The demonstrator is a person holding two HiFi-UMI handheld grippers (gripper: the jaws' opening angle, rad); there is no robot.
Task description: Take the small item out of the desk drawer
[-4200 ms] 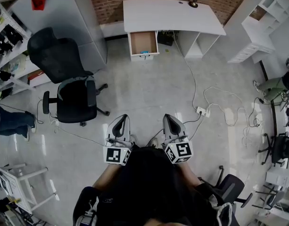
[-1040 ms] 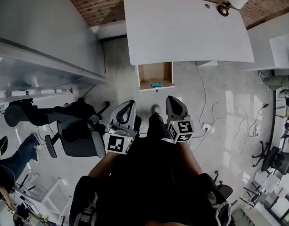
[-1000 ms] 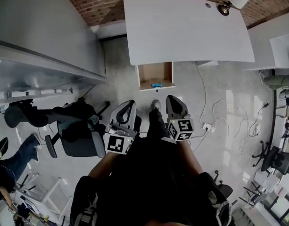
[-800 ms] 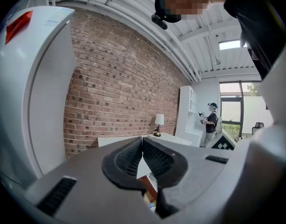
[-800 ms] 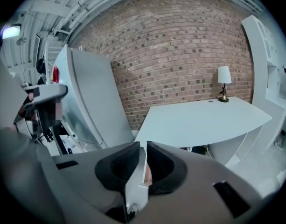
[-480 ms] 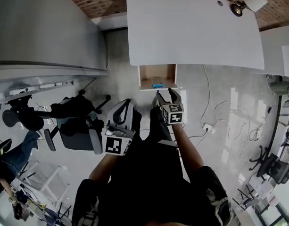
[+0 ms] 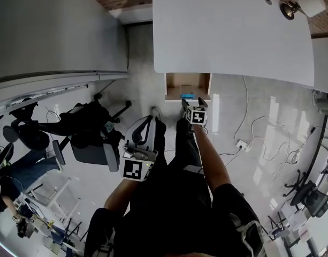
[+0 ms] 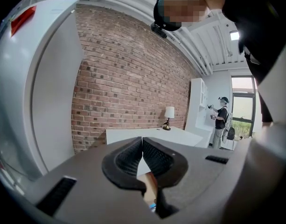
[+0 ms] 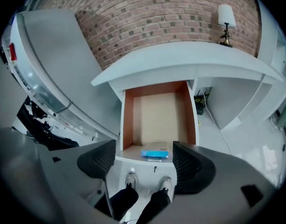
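The white desk (image 7: 233,25) has its wooden drawer (image 7: 188,82) pulled open. A small flat blue item (image 7: 188,96) lies at the drawer's front edge, also seen as the blue item (image 9: 155,153) in the right gripper view. My right gripper (image 7: 192,103) is held out just in front of the drawer. Its jaws are opening and nothing is between them, with the item showing beyond the gap of the right gripper (image 9: 143,158). My left gripper (image 7: 146,125) hangs back by my left leg. In its own view the left gripper (image 8: 142,149) is shut and empty.
A black office chair (image 7: 89,138) stands on the floor to my left, beside a grey cabinet (image 7: 56,31). Cables and a power strip (image 7: 241,143) lie on the floor to the right. A lamp (image 7: 303,4) sits on the desk's far right corner. A person (image 8: 222,125) stands by the window.
I have stepped closer to the desk. My right gripper has reached forward to the drawer front and its jaws have gone from shut to wide apart. The left gripper stays back and shut.
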